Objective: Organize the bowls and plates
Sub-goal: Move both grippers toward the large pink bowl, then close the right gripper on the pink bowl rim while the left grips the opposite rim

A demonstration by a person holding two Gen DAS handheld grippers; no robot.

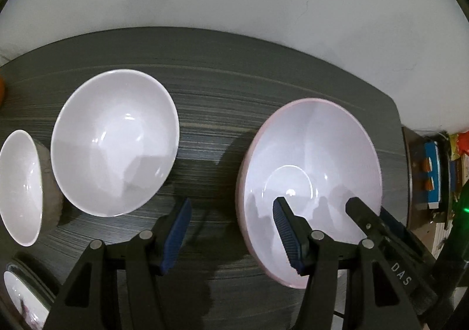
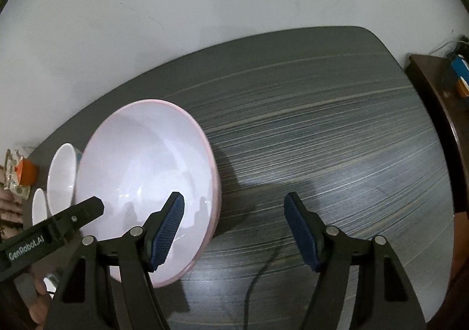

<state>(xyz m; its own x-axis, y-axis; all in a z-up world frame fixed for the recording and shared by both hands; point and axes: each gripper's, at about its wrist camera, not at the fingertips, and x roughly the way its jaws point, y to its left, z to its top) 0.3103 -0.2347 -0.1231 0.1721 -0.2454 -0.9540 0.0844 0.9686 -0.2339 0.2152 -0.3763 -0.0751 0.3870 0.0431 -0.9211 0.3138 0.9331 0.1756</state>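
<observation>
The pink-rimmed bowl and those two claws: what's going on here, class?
A person holds a claw in each hand over a dark striped table. Both claws are open and grip nothing. The left claw straddles the near rim of the big pink-rimmed bowl, one finger inside and one outside. The right claw does likewise on the bowl's other side. Two white bowls sit alongside, not stacked.

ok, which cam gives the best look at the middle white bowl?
Left wrist. The white bowl shows whole there, rim and inside, standing apart from the pink-rimmed bowl. In the right wrist view the pink-rimmed bowl covers most of it, leaving only a sliver at the left edge.
</observation>
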